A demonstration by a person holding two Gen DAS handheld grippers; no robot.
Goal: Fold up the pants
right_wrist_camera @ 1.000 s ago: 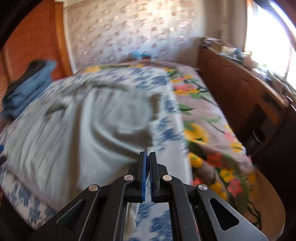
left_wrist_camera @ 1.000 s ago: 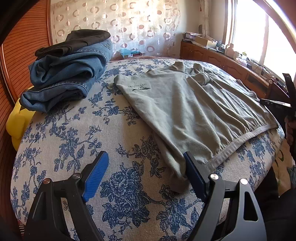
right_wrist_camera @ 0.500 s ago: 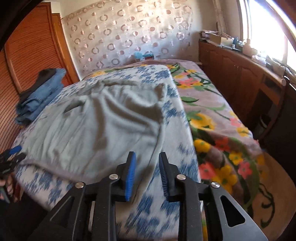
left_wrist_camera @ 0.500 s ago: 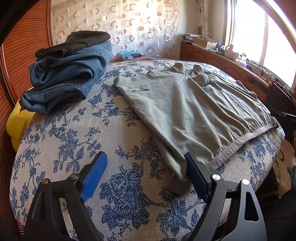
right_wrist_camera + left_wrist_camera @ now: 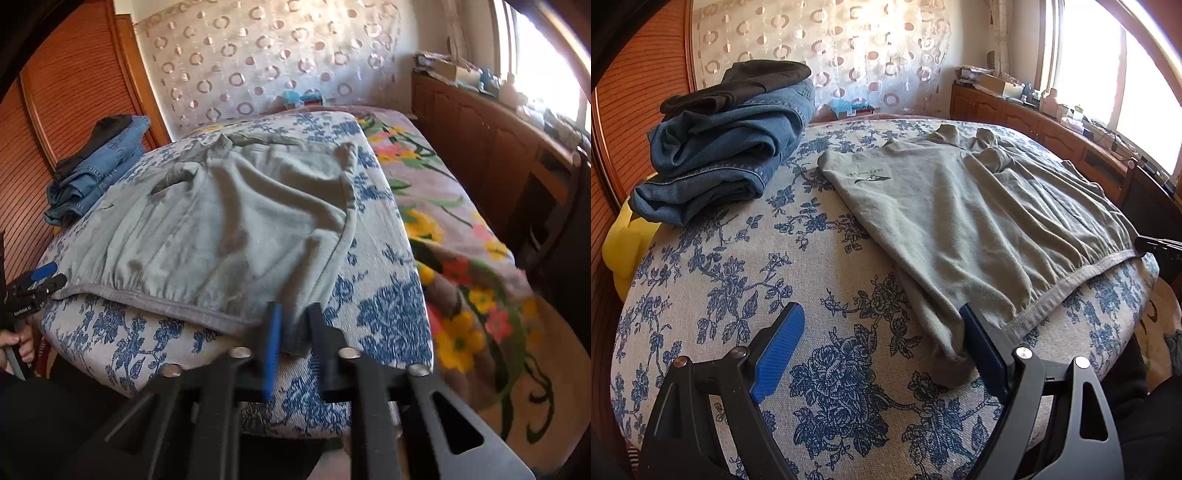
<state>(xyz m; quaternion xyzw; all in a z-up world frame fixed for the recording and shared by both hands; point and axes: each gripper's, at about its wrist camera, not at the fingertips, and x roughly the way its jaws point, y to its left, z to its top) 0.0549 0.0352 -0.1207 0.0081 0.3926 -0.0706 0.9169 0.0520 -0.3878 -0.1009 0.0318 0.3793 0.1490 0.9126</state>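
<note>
**Grey pants spread on the bed, waistband toward me.**
My left hand-held gripper [image 5: 882, 350] gapes at one waistband corner; my right hand-held gripper [image 5: 293, 332] has just been closing on the other corner of the pants [image 5: 221, 236], ready to fold.

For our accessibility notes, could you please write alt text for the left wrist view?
The open left gripper hovers over a blue-floral bedspread, beside the waistband corner of grey pants spread flat. Folded jeans are stacked behind.

Right gripper [image 5: 293, 325] jaws motion-blurred — grip on grey pants [image 5: 221, 229] corner unclear; sill clutter too small.
</note>
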